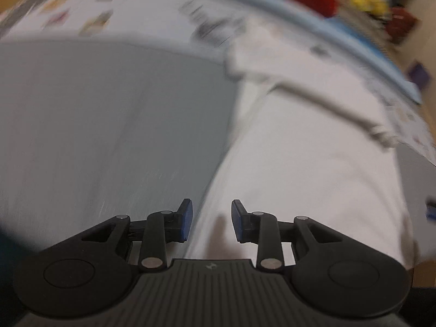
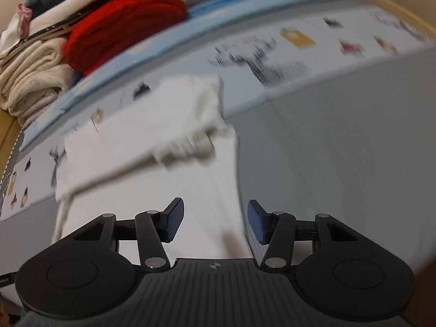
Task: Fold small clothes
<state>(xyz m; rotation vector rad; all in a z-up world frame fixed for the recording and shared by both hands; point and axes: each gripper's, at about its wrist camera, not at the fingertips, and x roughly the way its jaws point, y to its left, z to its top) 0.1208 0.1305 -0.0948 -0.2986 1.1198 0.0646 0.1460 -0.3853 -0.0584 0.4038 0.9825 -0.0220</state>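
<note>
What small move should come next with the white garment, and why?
Probably lower both tools onto the white garment and pinch its near edge. The left tool and right tool both hang open above it holding nothing, and it lies only partly folded on the grey mat.

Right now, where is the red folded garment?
In the right wrist view, the red garment sits upper left on the pile of folded clothes, beside the cream folded items, beyond the white garment lying on the mat.
</note>
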